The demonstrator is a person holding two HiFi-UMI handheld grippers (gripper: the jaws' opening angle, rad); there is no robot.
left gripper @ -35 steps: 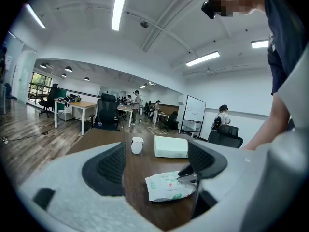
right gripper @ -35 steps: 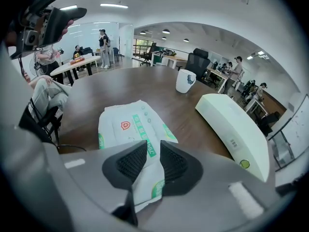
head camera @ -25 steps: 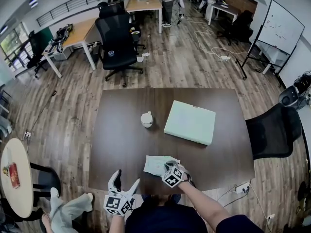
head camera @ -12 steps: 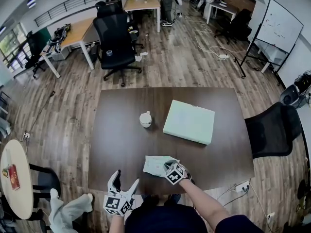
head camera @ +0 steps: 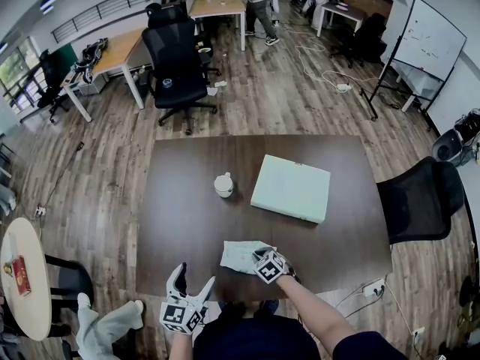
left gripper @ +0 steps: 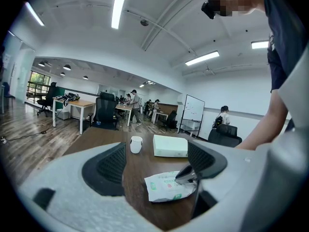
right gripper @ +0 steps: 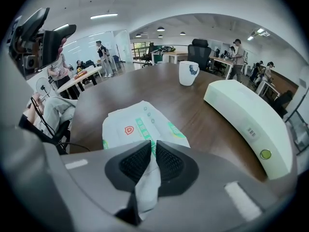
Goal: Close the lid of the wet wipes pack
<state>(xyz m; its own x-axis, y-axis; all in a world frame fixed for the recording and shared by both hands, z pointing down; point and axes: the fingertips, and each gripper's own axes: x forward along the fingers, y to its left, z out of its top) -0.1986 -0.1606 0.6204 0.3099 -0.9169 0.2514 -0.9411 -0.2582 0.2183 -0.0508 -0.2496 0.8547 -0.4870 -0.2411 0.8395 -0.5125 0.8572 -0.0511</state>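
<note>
- While your left claw [head camera: 193, 277] hangs off the near edge of the counter [head camera: 187, 201], its jaws are spread wide with nothing between them, and it takes no part in the job.
- Just beyond it, your right claw [right gripper: 153, 146] is pressed almost together, pinching a white strip [right gripper: 147, 187] that comes up from the near end of the wet wipes pack [right gripper: 137, 124].
- No view lets you tell whether that strip is the lid flap or a wipe. It reads most likely as the flap, lifted off the pack.
- The pack lies flat near the counter's front edge, with your right claw over its right end.
- Your closing looks begun but not finished: the flap has yet to be laid down and pressed onto the pack's top.
- Farther back stand a white mug [head camera: 224, 184] and a pale flat box [head camera: 291, 189], both well apart from the pack.
</note>
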